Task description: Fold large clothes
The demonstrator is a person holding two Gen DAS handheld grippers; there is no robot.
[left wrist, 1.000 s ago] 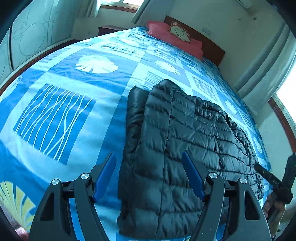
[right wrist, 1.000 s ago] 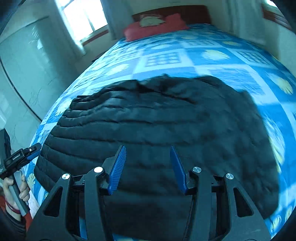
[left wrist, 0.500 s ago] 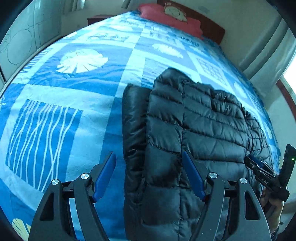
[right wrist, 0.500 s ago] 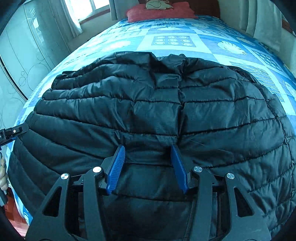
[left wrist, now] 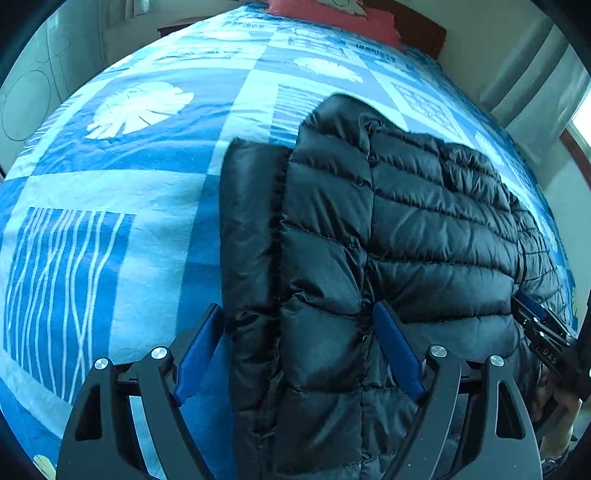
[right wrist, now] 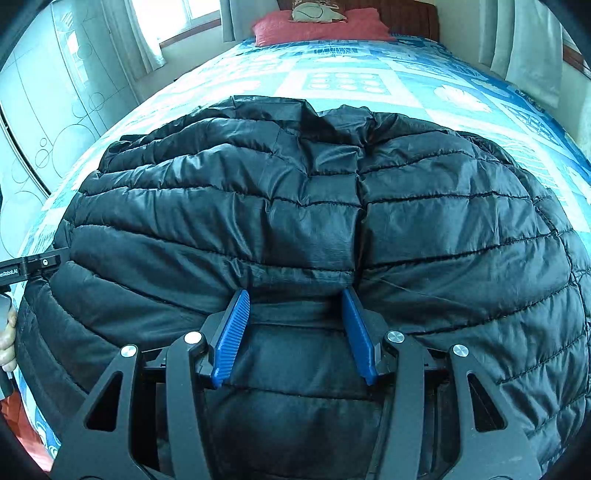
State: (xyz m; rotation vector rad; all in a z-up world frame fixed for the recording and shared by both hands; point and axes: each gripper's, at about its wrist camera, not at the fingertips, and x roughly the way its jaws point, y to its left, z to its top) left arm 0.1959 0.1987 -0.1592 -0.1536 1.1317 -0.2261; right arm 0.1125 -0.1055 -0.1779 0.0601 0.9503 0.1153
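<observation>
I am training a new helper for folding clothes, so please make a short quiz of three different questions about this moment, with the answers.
1. True or false: the black padded jacket lies on a blue patterned bed cover.
2. Choose one. The fingers of the right tool are: A) shut tight on a sleeve; B) spread open over the jacket; C) out of view.
3. Fill in: at the head of the bed lies a ___ pillow.

Key: 1 true; 2 B; 3 red. The left tool is open too, over the jacket's near end.
</observation>
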